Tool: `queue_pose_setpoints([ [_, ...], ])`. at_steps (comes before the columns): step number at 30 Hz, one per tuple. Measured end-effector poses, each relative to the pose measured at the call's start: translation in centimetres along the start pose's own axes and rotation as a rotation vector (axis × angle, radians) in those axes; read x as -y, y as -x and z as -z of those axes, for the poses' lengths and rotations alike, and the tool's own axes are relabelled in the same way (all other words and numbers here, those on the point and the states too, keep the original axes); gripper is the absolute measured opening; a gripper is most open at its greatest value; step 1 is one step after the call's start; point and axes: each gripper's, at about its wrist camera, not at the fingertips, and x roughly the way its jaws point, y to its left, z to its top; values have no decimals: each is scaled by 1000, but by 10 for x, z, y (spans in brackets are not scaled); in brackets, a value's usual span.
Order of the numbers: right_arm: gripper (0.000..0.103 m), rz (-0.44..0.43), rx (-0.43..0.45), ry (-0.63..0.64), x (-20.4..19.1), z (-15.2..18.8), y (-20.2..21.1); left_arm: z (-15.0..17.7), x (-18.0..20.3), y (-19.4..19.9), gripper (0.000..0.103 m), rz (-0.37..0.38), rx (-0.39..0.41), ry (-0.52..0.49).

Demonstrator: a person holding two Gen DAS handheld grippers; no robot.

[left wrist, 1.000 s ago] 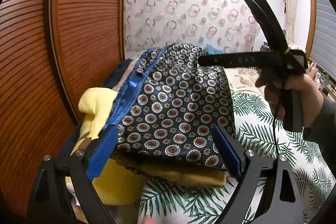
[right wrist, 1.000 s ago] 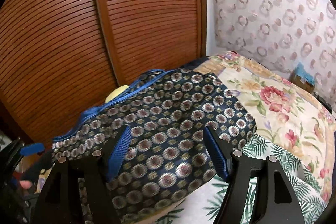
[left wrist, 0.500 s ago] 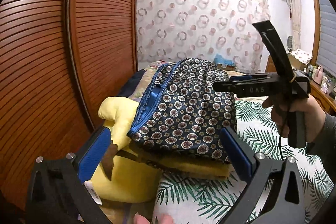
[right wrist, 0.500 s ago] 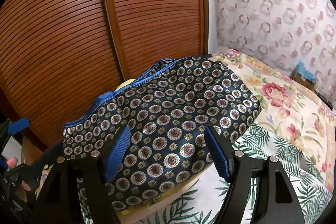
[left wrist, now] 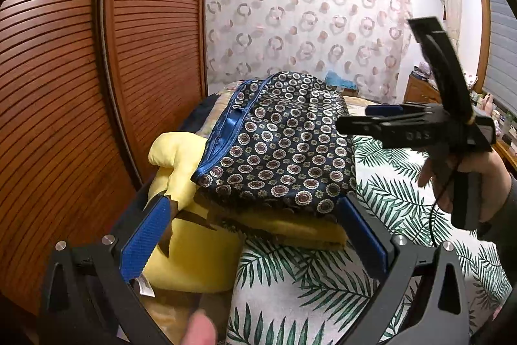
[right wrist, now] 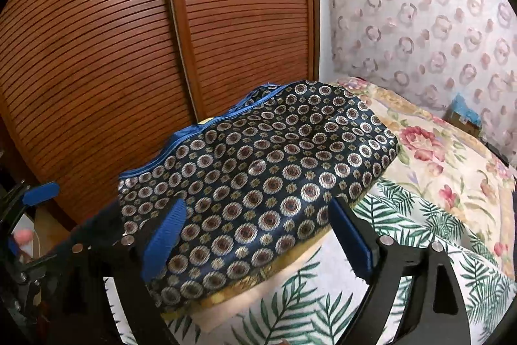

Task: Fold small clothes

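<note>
A folded navy garment with ring pattern and blue trim [left wrist: 278,147] lies on top of a stack of folded yellow cloth [left wrist: 290,225] on the bed; it also shows in the right wrist view [right wrist: 258,180]. My left gripper [left wrist: 255,235] is open and empty, just short of the stack's near edge. My right gripper [right wrist: 255,231] is open and empty, its fingers hovering over the garment's near side. The right gripper also shows from the side in the left wrist view [left wrist: 365,118], held in a hand to the right of the stack.
A yellow plush pillow [left wrist: 194,241] lies left of the stack at the bed edge. A palm-leaf sheet [left wrist: 387,209] and a floral quilt [right wrist: 436,151] cover the bed. Louvred wooden wardrobe doors [left wrist: 80,86] stand close on the left. A curtain [left wrist: 307,21] hangs behind.
Both grippers have drawn back from the folded stack and stayed open. The left one pulled back and rose, so the stack looks smaller and further off.
</note>
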Motion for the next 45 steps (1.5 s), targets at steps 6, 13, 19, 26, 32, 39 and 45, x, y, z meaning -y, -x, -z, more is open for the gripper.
queue_pose_setpoints([
  [6, 91, 12, 26, 17, -13, 14, 35, -2, 11, 8, 103, -6, 2, -6],
  [13, 91, 44, 59, 12, -24, 38, 84, -3, 26, 25, 103, 13, 26, -17],
  [19, 91, 84, 81, -18, -30, 67, 132, 0, 48, 40, 103, 38, 27, -35],
  [26, 91, 154, 114, -86, -27, 105, 194, 0, 79, 60, 103, 89, 46, -66],
  [32, 91, 214, 148, -147, -28, 137, 248, 1, 113, 71, 103, 148, 57, -96],
  [39, 91, 319, 188, -217, -29, 172, 307, -3, 154, 79, 103, 217, 75, -130],
  [45, 91, 421, 240, -257, -35, 187, 361, -8, 184, 92, 103, 267, 91, -155],
])
